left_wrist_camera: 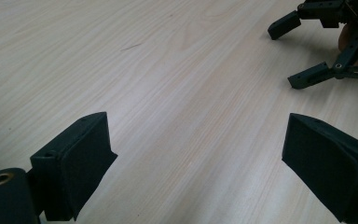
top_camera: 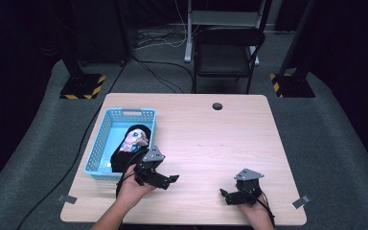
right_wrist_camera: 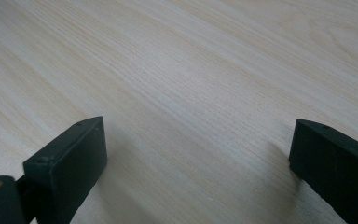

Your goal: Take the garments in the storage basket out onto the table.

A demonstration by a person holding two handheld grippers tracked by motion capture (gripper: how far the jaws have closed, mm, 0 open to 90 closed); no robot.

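Observation:
A light blue plastic basket [top_camera: 106, 125] stands at the table's left, holding a black cloth item with a pale printed patch [top_camera: 133, 139]. My left gripper [top_camera: 171, 179] sits just right of the basket's near corner, jaws pointing right, open with nothing between them; in the left gripper view my left gripper [left_wrist_camera: 196, 158] frames only bare wood. My right gripper [top_camera: 224, 194] rests near the front edge at the right, jaws pointing left, open and empty. In the right gripper view my right gripper [right_wrist_camera: 198, 158] also spans bare wood. The right gripper's fingers [left_wrist_camera: 307, 77] show at the top right of the left gripper view.
The light wooden table [top_camera: 211, 139] has a round cable hole [top_camera: 217, 106] at its far edge. A black chair [top_camera: 225, 52] stands behind the table. Two grey tags [top_camera: 301, 201] lie at the front corners.

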